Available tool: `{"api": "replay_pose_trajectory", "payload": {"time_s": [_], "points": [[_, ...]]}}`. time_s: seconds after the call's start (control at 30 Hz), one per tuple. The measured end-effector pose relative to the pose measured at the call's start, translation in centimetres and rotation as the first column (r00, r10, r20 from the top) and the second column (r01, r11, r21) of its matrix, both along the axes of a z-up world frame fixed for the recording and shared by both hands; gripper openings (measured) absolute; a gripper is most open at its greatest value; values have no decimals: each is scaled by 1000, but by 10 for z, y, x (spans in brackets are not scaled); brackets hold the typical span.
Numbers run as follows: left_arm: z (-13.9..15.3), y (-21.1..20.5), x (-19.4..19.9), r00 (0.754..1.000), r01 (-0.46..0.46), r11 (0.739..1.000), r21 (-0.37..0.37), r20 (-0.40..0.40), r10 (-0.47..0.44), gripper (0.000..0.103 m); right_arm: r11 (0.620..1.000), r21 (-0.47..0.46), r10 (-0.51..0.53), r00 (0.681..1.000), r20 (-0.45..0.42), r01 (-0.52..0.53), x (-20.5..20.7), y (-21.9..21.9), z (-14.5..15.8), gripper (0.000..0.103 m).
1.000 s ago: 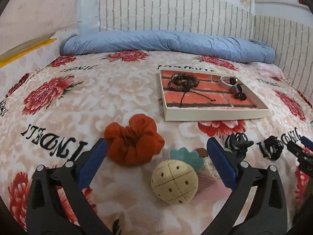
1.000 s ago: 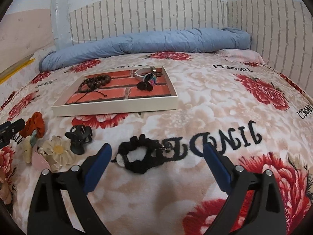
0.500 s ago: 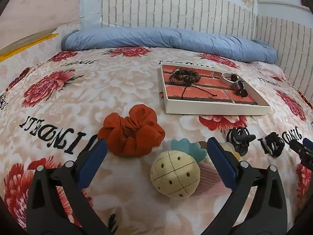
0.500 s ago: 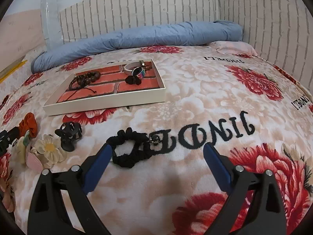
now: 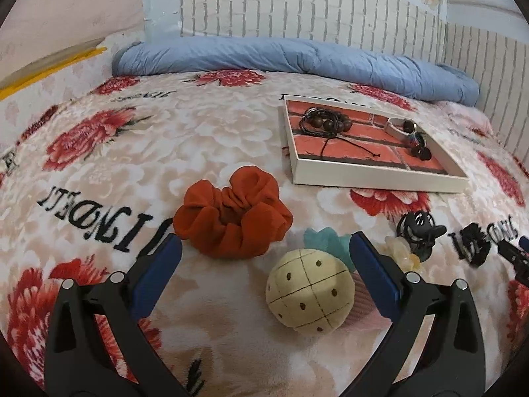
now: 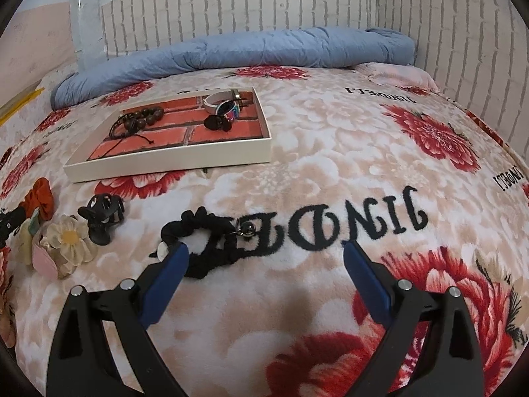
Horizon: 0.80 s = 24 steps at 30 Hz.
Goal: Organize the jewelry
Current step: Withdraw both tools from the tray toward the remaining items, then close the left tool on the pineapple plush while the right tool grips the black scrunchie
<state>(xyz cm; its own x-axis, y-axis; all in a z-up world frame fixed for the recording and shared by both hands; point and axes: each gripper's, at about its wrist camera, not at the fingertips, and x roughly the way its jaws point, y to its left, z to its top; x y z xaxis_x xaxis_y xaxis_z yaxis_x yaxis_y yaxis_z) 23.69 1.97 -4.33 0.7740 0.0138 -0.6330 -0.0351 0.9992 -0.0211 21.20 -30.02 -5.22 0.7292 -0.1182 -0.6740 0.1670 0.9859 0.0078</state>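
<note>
A white tray (image 5: 380,175) with a brick-print floor lies on the bed and holds a bead bracelet (image 5: 325,122) and a white bangle (image 5: 396,125); the tray also shows in the right wrist view (image 6: 165,165). My left gripper (image 5: 264,248) is open and empty, just short of an orange scrunchie (image 5: 233,221) and a yellow pineapple-shaped plush clip (image 5: 309,291). My right gripper (image 6: 266,254) is open and empty, its left finger over a black scrunchie (image 6: 205,241). A black claw clip (image 6: 102,215) and a flower clip (image 6: 67,240) lie to the left.
A floral blanket (image 6: 330,165) covers the bed. A rolled blue quilt (image 5: 297,59) lies along the brick-pattern wall behind the tray. The black claw clip (image 5: 418,231) and black scrunchie (image 5: 472,241) lie at the right in the left wrist view.
Both grippers moved forward and lower toward the bed. The right gripper shifted so the black scrunchie now sits at its left finger. Both stayed open.
</note>
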Motion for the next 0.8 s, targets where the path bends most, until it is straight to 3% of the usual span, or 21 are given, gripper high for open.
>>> {"api": "replay_pose_trajectory", "payload": {"time_s": [0.17,0.4,0.53,0.8], "points": [[0,-5,-4,1000,7,999,35,19,-8,98,999,-38,13,1000,-16,-14,2,8,-4,93],[-4,-3,-2,1000,11,1000,20,-2,-11,98,1000,-16,20,1000,-19,-20,6,4,-3,93],[-4,-9,-2,1000,17,999,50,-5,-17,98,1000,-25,16,1000,1,-16,8,2,2,93],[-9,-11,5,997,44,998,47,-60,-41,98,999,-27,18,1000,-17,-19,20,-5,2,93]]}}
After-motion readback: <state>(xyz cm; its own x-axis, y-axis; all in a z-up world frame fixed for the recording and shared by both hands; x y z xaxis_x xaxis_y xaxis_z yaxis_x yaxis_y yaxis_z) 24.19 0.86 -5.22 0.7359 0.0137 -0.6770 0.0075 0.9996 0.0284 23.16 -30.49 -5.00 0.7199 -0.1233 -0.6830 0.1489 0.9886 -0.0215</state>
